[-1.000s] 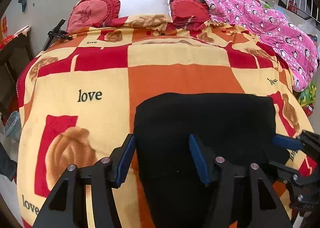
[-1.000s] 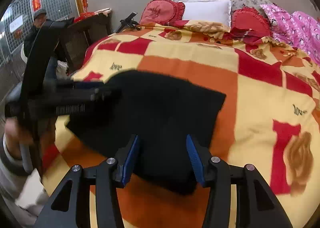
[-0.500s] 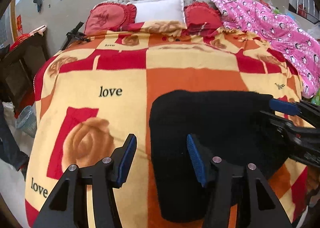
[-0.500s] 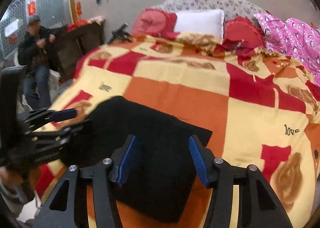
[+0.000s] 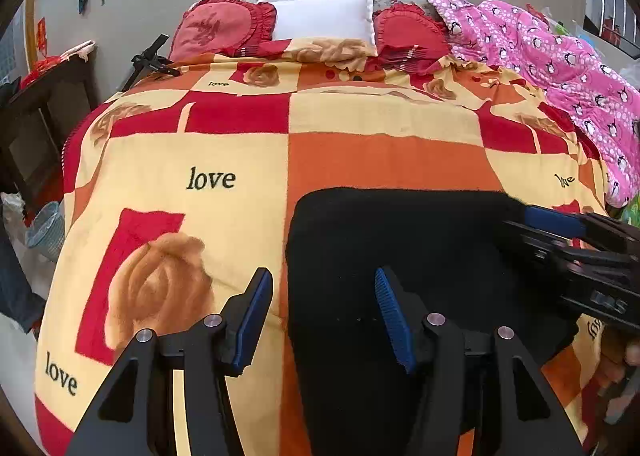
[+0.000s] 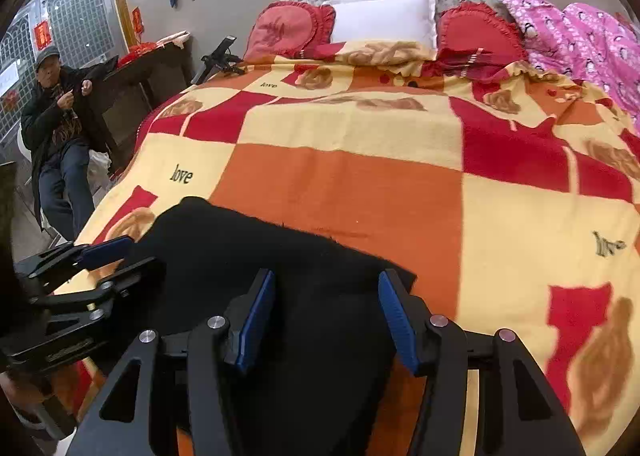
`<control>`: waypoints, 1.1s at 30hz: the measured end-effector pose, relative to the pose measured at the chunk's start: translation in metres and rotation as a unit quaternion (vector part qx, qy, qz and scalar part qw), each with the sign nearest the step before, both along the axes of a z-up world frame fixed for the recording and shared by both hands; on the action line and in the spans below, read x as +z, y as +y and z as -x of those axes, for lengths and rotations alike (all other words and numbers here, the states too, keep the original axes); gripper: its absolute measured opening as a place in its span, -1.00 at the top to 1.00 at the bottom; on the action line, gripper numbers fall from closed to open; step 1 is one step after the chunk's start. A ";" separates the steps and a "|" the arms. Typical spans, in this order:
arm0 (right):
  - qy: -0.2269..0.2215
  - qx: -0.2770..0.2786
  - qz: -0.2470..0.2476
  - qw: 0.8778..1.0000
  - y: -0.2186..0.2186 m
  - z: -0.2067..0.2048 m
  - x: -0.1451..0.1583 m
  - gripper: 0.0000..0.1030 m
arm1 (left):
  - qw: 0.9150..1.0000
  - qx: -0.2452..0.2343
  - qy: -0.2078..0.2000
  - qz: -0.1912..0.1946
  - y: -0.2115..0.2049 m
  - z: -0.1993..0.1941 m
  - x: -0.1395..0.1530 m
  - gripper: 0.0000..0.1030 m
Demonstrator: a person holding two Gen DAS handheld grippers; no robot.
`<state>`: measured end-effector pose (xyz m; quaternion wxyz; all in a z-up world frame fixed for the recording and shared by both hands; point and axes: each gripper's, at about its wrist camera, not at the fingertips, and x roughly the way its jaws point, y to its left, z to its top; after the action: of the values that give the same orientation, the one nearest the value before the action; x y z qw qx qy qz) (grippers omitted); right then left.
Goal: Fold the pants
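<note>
**poster1:** Both claws are empty right now. Left claw hangs with its jaws about halfway apart over the left edge of the black pants; one blue pad is over the blanket, the other over the cloth, neither pinching anything. Right claw has just been opening a bit, nothing between the pads, and it hovers over the pants' right corner.

**poster2:** So where are the pants at, fold-wise?

**poster1:** They lie as a compact dark rectangle at the near end of the bed, flat on the blanket, well short of the white pillow. Looks to me like one fold is in and the claws are between grabs.

**poster2:** Next move?

**poster1:** My guess: drop each claw onto a near corner, pinch all layers, then carry them over evenly so the edges line up.
</note>
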<state>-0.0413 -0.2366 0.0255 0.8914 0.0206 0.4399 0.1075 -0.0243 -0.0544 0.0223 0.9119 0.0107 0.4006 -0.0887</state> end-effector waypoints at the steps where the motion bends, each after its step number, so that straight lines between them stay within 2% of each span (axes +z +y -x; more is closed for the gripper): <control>1: -0.004 0.001 0.005 1.000 0.001 0.005 0.004 -0.07 | 1.000 0.000 0.002 0.002 0.001 0.001 0.001 -0.04; 4: -0.010 0.012 0.016 1.000 0.003 0.027 0.011 -0.25 | 1.000 0.001 0.005 0.007 0.003 0.002 0.001 -0.04; 7: 0.000 0.014 0.039 0.999 0.004 0.044 0.004 -0.29 | 1.000 0.001 0.007 0.012 0.005 0.002 0.001 -0.06; 12: 0.014 -0.015 -0.040 0.999 -0.017 0.050 -0.006 -0.45 | 0.999 -0.004 0.016 0.028 0.012 0.005 0.003 -0.07; 14: 0.012 -0.022 -0.066 0.998 -0.026 0.049 -0.003 -0.58 | 0.998 -0.008 0.020 0.051 0.024 0.006 0.006 -0.15; 18: 0.026 -0.020 -0.105 0.994 -0.035 0.038 -0.012 -0.61 | 0.995 0.016 0.025 0.098 0.052 0.006 0.004 -0.45; 22: 0.049 -0.015 -0.146 0.988 -0.033 0.021 -0.032 -0.64 | 0.985 0.012 0.066 0.157 0.061 -0.007 -0.015 -0.48; 24: 0.035 -0.017 -0.165 0.986 -0.031 0.019 -0.034 -0.59 | 0.984 0.005 0.070 0.164 0.057 -0.013 -0.019 -0.48; 25: 0.033 -0.018 -0.164 0.986 -0.030 0.017 -0.034 -0.44 | 0.984 -0.001 0.072 0.163 0.054 -0.017 -0.021 -0.47; 26: 0.031 -0.019 -0.162 0.986 -0.030 0.016 -0.032 -0.19 | 0.984 -0.006 0.074 0.162 0.052 -0.019 -0.022 -0.44; 27: 0.030 -0.021 -0.167 0.985 -0.031 0.015 -0.030 -0.14 | 0.983 -0.017 0.077 0.166 0.050 -0.022 -0.023 -0.16; 28: 0.030 -0.020 -0.171 0.985 -0.033 0.015 -0.028 -0.01 | 0.980 -0.038 0.083 0.178 0.046 -0.025 -0.022 0.08; 31: 0.022 -0.016 -0.163 0.986 -0.033 0.016 -0.020 0.14 | 0.986 -0.051 0.072 0.145 0.037 -0.031 -0.011 0.24; 33: 0.009 -0.016 -0.160 0.987 -0.034 0.016 -0.012 0.19 | 0.986 -0.058 0.064 0.141 0.037 -0.039 -0.004 0.33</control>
<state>-0.0576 -0.2704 0.0133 0.8743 0.1706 0.4245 0.1624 0.0147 -0.0172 0.0180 0.8699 -0.1010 0.4405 -0.1975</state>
